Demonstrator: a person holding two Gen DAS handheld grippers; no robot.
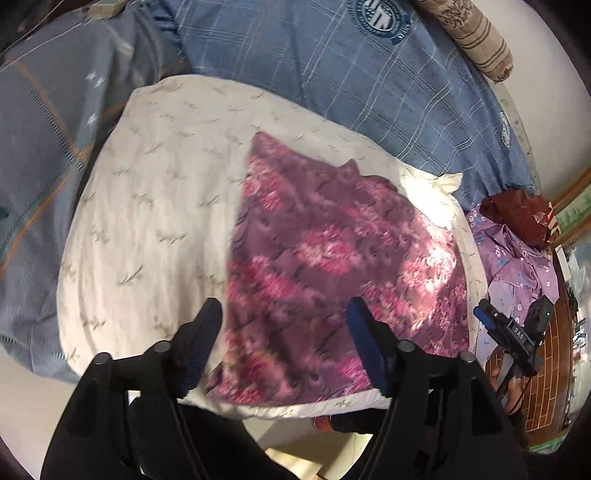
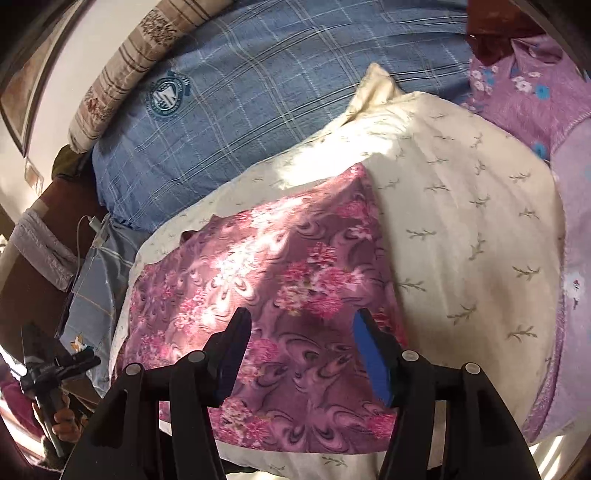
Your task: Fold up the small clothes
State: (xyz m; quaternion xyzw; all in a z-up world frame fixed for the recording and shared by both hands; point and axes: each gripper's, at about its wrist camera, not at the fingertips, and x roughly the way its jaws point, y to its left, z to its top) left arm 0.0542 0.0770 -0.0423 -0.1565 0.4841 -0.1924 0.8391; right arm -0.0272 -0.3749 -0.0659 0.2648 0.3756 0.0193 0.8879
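Observation:
A purple and pink floral cloth [image 1: 325,258] lies spread on a cream pillow [image 1: 155,206]. It also shows in the right wrist view [image 2: 266,288], on the same cream pillow [image 2: 472,229]. My left gripper [image 1: 286,314] is open and empty, above the cloth's near left edge. My right gripper [image 2: 301,325] is open and empty, above the cloth's near part. The right gripper also shows at the right edge of the left wrist view [image 1: 513,332], and the left gripper shows at the lower left of the right wrist view [image 2: 55,369].
A blue plaid pillow [image 1: 362,74] lies behind the cream pillow. A lilac flowered garment [image 1: 517,266] and a dark red cloth [image 1: 521,214] lie to the right. A striped bolster [image 1: 476,33] lies at the back. A blue-grey sheet [image 1: 44,147] covers the left.

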